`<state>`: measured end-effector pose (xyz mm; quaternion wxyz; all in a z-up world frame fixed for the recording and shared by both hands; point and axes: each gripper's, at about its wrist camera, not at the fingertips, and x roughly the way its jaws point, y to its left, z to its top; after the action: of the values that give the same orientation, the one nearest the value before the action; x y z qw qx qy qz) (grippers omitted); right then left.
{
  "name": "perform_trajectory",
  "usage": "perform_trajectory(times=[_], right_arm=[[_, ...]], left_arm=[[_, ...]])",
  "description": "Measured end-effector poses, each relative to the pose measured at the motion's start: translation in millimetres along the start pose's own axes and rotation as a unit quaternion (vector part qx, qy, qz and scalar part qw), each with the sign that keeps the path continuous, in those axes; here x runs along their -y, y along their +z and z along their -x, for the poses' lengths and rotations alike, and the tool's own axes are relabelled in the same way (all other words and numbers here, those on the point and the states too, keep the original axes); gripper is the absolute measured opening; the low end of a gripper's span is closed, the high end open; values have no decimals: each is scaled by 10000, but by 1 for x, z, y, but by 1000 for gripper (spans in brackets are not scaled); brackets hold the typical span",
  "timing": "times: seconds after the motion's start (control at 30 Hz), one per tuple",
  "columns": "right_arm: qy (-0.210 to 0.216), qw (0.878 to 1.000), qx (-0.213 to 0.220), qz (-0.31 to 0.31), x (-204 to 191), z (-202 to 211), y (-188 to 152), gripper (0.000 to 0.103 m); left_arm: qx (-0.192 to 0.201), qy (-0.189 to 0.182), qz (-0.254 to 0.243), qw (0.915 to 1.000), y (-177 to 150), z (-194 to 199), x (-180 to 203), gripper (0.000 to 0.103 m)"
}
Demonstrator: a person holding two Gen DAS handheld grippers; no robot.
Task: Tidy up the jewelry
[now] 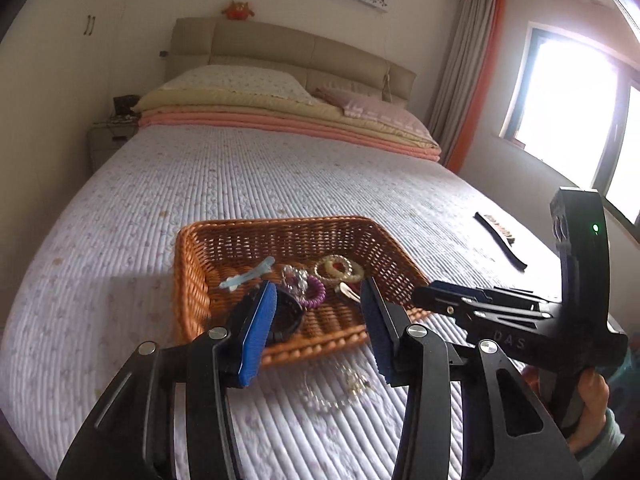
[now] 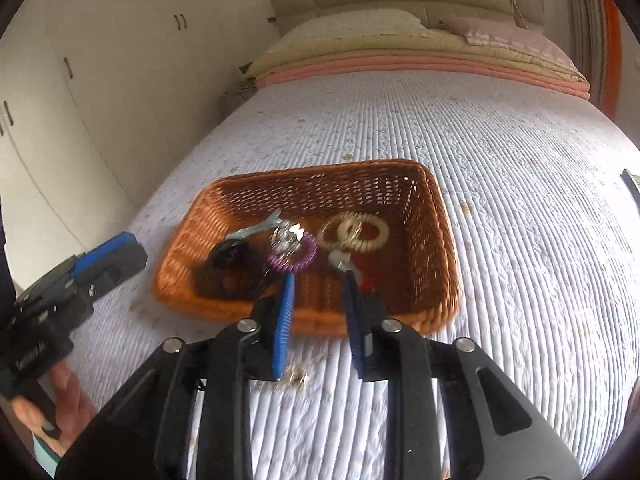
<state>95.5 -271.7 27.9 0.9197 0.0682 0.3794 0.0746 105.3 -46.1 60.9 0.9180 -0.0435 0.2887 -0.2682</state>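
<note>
Bedspread (image 1: 200,184) holds basket (image 2: 440,240); both grippers' fingers (image 1: 256,332) (image 2: 284,320) spread (nothing held).

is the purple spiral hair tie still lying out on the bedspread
No, the purple spiral hair tie lies inside the wicker basket, beside the cream spiral ties.

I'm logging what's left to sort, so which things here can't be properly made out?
- Necklace on the bedspread: left wrist view, pale beads blend into the quilt; right wrist view, blurred, part hidden by the right gripper.
- Black item in the basket: part hidden by the left gripper.
- Dark strip: cut off in right wrist view.
</note>
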Motion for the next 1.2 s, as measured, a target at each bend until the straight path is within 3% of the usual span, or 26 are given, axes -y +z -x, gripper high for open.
perform_trajectory(times=[0.2, 0.27, 0.33, 0.6, 0.67, 0.93, 1.2], right_arm=[[135, 9999, 22, 67, -19, 41, -53, 28], [169, 9998, -12, 35, -22, 48, -74, 39], [165, 9999, -46, 9, -25, 53, -92, 44], [-121, 9987, -450, 217, -32, 39, -156, 44], [-172, 9982, -507, 256, -34, 31, -162, 36], [-379, 9965, -627, 398, -34, 14, -176, 22], [-666, 9948, -495, 593, -30, 9, -166, 21]], left_arm=[[65, 38, 177, 9998, -35, 48, 7, 49], [54, 25, 245, 9997, -46, 57, 6, 50], [13, 40, 296, 9996, -57, 64, 6, 50], [-243, 42, 501, 9984, -91, 64, 2, 50], [-320, 56, 514, 9982, -97, 60, 2, 50], [-623, 35, 580, 9964, -110, 33, -3, 50], [-829, -36, 661, 9944, -108, -1, -3, 50]])
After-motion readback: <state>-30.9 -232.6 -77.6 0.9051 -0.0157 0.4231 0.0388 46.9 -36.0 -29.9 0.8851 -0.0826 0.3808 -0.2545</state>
